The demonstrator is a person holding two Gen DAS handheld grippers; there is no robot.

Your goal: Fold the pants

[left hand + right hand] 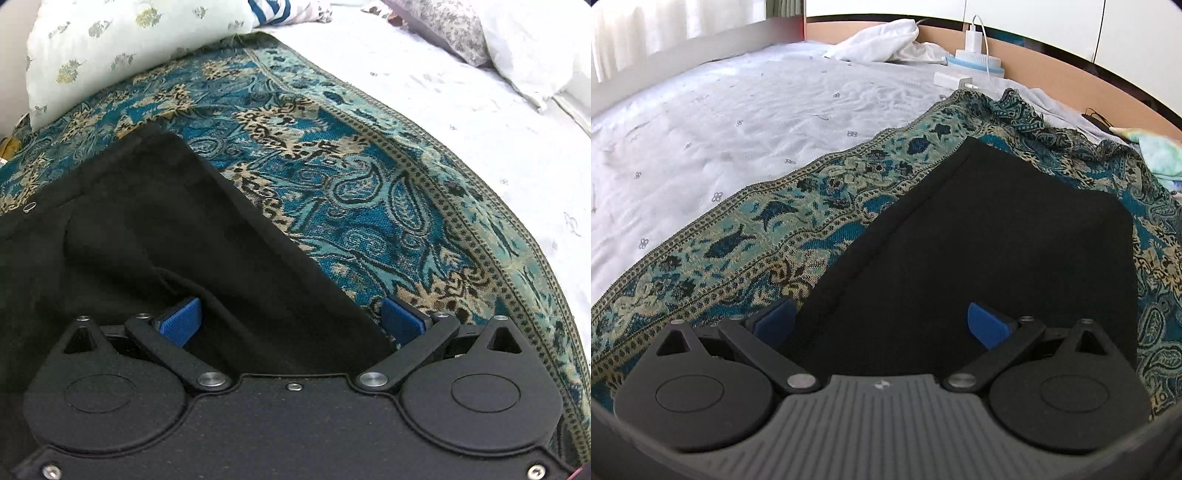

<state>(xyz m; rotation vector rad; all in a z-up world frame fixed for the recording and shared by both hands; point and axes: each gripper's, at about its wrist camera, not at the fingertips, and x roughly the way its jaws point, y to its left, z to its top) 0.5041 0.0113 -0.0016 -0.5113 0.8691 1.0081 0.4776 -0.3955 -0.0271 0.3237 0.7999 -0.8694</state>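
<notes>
1. Bedroom setting; a white sheeted bed (pixel 720 122) fills the upper left of the right wrist view, with a teal paisley throw (pixel 351 192) spread over it and a pale floral pillow (pixel 122 48) at the upper left of the left wrist view; a white charger and cable (pixel 973 37) sit by the headboard at the top of the right wrist view.
2. Black pants (pixel 155 236) lie on the throw, filling the lower left of the left wrist view; in the right wrist view the same dark cloth (pixel 997 251) runs from lower centre to upper right, a seam line showing along its left edge.
3. Fabric looks soft and matte; it seems already doubled, with a rumpled ridge near the left gripper, though layers are hard to count in the black.
4. Left gripper (pixel 291 321) stands wide, blue pads well apart, cloth between and beneath them; nothing pinched.
5. Right gripper (pixel 881 325) is also spread wide over the cloth; it holds nothing.
6. My read: a grasp for the next fold is being lined up; to do it well, close on the edge through all layers, both sides level; lift together and lay the cloth over square, smoothing that ridge first.
</notes>
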